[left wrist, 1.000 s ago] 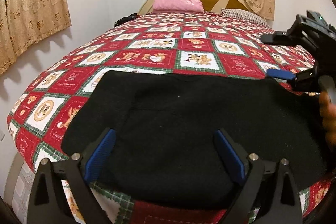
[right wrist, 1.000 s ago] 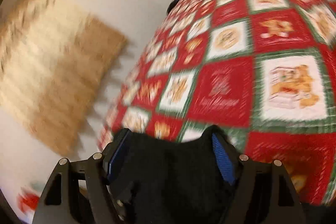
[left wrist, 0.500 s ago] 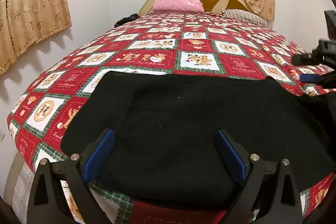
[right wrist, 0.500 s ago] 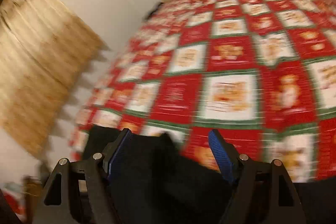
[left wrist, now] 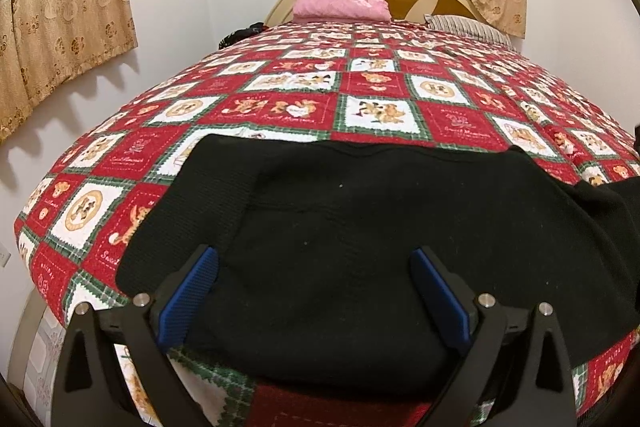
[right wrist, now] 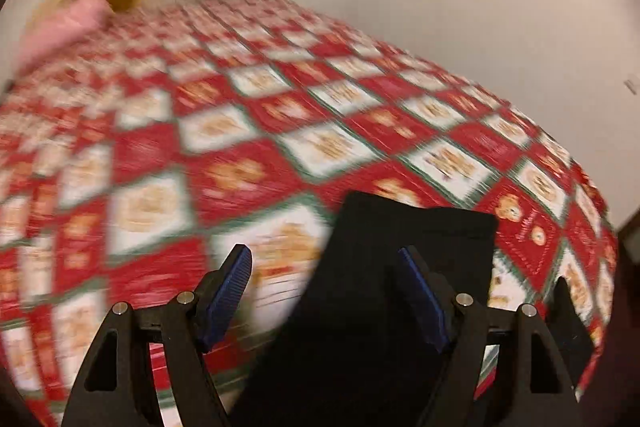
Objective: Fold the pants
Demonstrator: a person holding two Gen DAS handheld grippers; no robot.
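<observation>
The black pants [left wrist: 340, 227] lay flat on the quilted bed [left wrist: 280, 107], directly under and ahead of the left gripper [left wrist: 312, 291], whose jaws stood apart and empty above the cloth. The right gripper [right wrist: 324, 291], jaws likewise apart and gripping nothing, hung over the leg ends [right wrist: 420, 231]. Folding well probably meant pinching both layers at those cuffs while the left gripper pinned the fabric flat.

Left gripper [left wrist: 314, 291] angled downward, blue-padded fingers [left wrist: 188, 297] spread wide apart, right gripper [right wrist: 324, 297] likewise tilted down, fingers [right wrist: 226, 293] parted, nothing clamped
</observation>
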